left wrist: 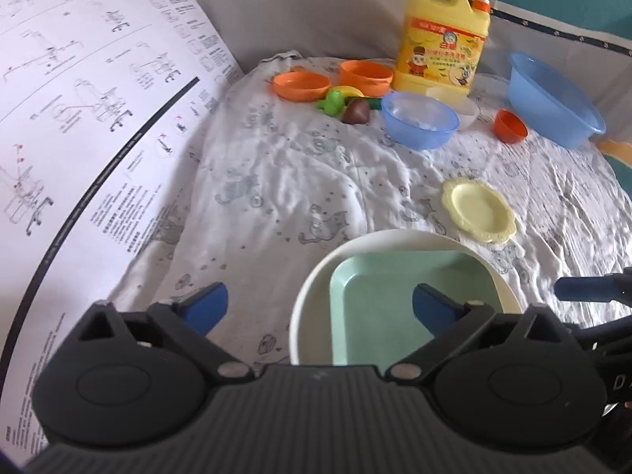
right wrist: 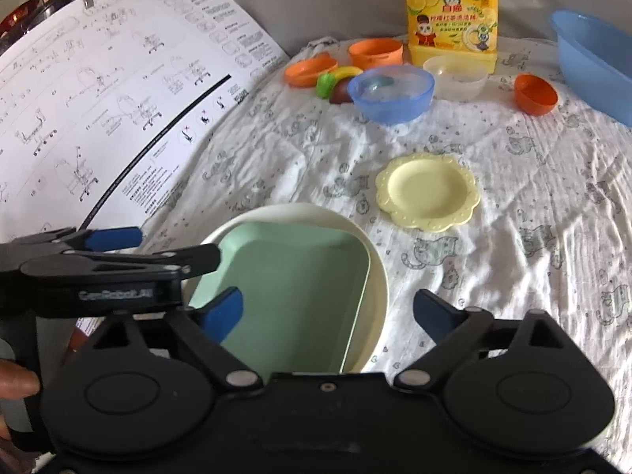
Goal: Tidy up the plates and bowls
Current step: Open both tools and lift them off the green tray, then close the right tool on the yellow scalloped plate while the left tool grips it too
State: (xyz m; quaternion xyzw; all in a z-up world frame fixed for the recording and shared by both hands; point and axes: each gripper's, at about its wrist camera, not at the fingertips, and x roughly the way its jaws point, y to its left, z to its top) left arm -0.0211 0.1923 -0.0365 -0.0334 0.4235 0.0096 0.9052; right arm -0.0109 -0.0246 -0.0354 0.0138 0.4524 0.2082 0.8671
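A pale green square tray [left wrist: 395, 308] [right wrist: 292, 288] lies inside a white round plate [left wrist: 312, 296] [right wrist: 379, 276] on the printed cloth. My left gripper [left wrist: 319, 308] is open; the plate's left rim lies between its blue pads, untouched. My right gripper [right wrist: 328, 308] is open too and straddles the plate's right rim. A yellow scalloped plate [left wrist: 480, 210] [right wrist: 428, 191] lies beyond, to the right. Further back are a blue bowl [left wrist: 418, 120] [right wrist: 391, 93], a clear bowl [right wrist: 454, 77], two orange bowls [left wrist: 302, 86] [left wrist: 365, 77] and a tipped orange cup [left wrist: 511, 126].
A yellow detergent bottle [left wrist: 442, 39] stands at the back, with a big blue basin [left wrist: 553, 98] to its right. Toy fruit [left wrist: 343, 104] lies by the orange bowls. A large instruction sheet [left wrist: 79, 118] covers the left side. A hand [right wrist: 15, 383] holds the left gripper.
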